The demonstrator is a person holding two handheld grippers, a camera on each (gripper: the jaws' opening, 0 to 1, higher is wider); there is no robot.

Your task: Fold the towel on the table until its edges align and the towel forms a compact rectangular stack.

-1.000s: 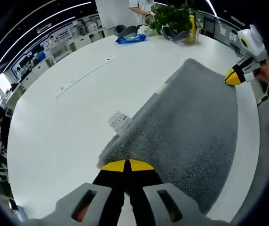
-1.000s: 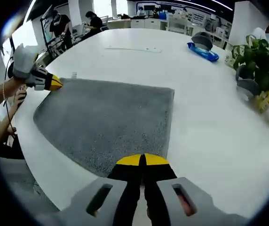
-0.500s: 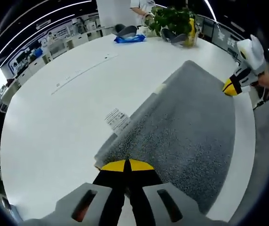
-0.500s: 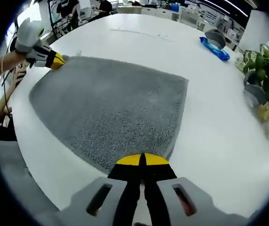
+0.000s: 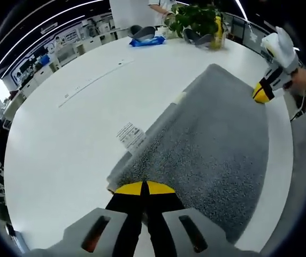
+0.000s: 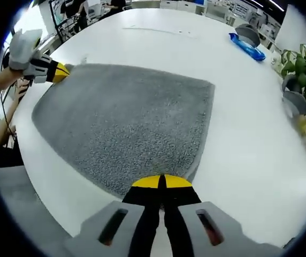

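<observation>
— Grey towel (image 6: 137,123) lies spread flat on the white bench (image 5: 67,139), reaching forward from both pairs of fingers. Where do they sit on it?

— Each gripper has a near corner. The left gripper (image 5: 142,188) has its yellow tips pressed together on the corner by the white label (image 5: 130,135); the right gripper (image 6: 161,182) is likewise closed on the other near corner. The edge between them is the long axis that has to travel.

— So which way does the fold go?

— Judging by the layout, away from the person, over the cloth toward the far edge, on the side of the plant (image 5: 194,19) and blue pack (image 5: 147,42). Both grippers are equally placed, one per corner, so they would need to move together to keep the edges square.

— Anything different from a second ago?

— Little. Both stay clamped on their corners. In the right gripper view the far edge sits lower and the towel looks broader, which reads as the camera having tilted or risen; the towel itself appears unmoved.
</observation>
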